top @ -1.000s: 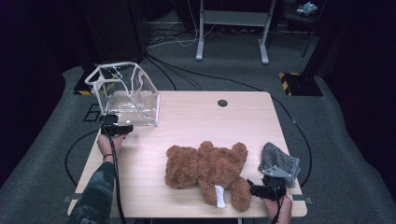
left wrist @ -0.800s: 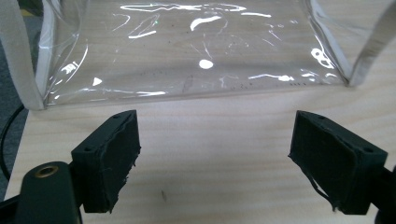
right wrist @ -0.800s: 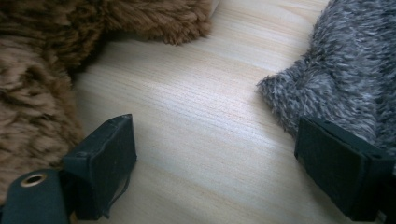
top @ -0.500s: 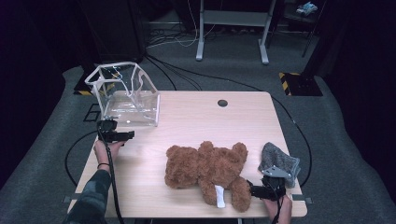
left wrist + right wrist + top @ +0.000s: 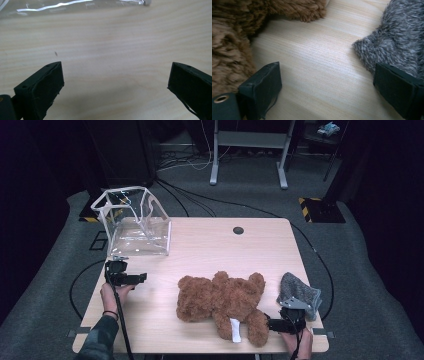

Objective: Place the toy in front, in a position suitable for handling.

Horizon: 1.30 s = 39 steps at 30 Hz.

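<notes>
a: where's the teddy bear?

b: lying flat toward six o'clock on the surface, its white tag at its lower edge. the grey plush sits at its three o'clock, just beside it.

a: and the right gripper?

b: low at five o'clock, fingers spread wide with bare wood between them, bear fur on one side and grey plush on the other; holding nothing. they've just been opening, probably lining up for the bear's leg.

a: the left gripper?

b: near nine o'clock, fingers wide apart, just been opening, nothing between them. the clear bag stands open at eleven o'clock, likely meant to take the toys.
</notes>
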Tool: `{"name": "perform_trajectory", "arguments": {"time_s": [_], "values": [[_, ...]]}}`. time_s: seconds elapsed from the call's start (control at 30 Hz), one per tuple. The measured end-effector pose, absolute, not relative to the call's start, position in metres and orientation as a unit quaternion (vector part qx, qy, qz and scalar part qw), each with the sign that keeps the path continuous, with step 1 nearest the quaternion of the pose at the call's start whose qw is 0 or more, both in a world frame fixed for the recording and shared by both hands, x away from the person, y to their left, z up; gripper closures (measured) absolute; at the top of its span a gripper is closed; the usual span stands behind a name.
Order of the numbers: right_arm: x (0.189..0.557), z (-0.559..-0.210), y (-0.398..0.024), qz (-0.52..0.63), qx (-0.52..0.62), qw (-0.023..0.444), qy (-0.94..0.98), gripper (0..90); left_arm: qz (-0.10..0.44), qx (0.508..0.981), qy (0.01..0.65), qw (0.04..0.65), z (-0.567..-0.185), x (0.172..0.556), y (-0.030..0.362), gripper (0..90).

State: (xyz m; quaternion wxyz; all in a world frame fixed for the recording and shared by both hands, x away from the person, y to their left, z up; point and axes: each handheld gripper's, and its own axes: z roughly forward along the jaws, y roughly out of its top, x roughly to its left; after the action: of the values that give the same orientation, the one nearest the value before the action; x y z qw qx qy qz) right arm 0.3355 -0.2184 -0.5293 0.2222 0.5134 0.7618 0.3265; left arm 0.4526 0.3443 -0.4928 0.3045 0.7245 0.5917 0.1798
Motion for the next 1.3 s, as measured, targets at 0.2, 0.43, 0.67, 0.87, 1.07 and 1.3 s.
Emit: {"name": "perform_trajectory", "arguments": {"time_s": [0.2,0.43,0.67,0.87,1.07,1.3], "values": [[0.333,-0.527,-0.218,0.322,0.514,0.211,0.766,5.7,0.173,0.725,0.588,0.314,-0.491,0.433,0.339,0.0],[0.333,-0.510,-0.220,0.336,0.518,0.186,0.764,5.5,0.165,0.726,0.580,0.331,-0.482,0.420,0.329,0.0],[0.334,-0.486,-0.216,0.350,0.512,0.172,0.765,6.0,0.164,0.732,0.569,0.336,-0.476,0.406,0.321,0.2],[0.337,-0.469,-0.211,0.359,0.507,0.165,0.766,6.5,0.152,0.730,0.565,0.352,-0.473,0.400,0.312,0.3],[0.337,-0.450,-0.207,0.395,0.494,0.150,0.760,7.6,0.142,0.732,0.557,0.367,-0.467,0.392,0.299,0.9],[0.341,-0.429,-0.193,0.405,0.476,0.136,0.769,4.8,0.121,0.736,0.539,0.391,-0.452,0.383,0.279,0.8]]}}
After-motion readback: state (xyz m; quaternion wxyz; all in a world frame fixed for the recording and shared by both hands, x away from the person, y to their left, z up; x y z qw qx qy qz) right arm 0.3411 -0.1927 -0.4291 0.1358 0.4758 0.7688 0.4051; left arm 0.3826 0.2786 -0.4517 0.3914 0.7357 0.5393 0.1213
